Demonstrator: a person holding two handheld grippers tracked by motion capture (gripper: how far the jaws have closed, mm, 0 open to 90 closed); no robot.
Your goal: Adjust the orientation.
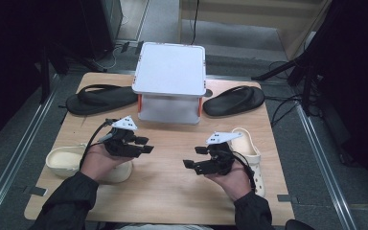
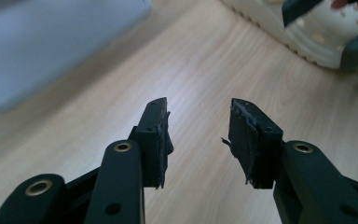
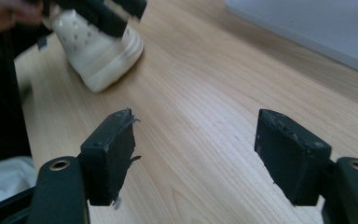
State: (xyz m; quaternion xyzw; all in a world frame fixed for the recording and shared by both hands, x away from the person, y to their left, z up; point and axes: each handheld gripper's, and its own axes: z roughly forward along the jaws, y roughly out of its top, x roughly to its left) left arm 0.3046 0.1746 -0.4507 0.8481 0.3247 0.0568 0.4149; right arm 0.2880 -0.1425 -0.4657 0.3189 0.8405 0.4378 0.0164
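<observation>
Two cream clogs lie on the wooden table [image 1: 172,191]: one at the front left [image 1: 62,160], partly under my left hand, the other at the front right [image 1: 251,148] beside my right hand. My left gripper [image 1: 146,144] hovers over the table's middle and points right. In its own view the left gripper [image 2: 198,105] is open, with bare wood between the jaws and the right clog [image 2: 317,42] beyond. My right gripper [image 1: 192,157] points left. In its own view the right gripper [image 3: 196,116] is open wide and holds nothing, with the left clog [image 3: 98,51] beyond.
A white two-level shelf [image 1: 170,69] stands at the back centre. One black flip-flop [image 1: 100,98] lies to its left and another [image 1: 234,99] to its right. Cables and dark stands surround the table on the floor.
</observation>
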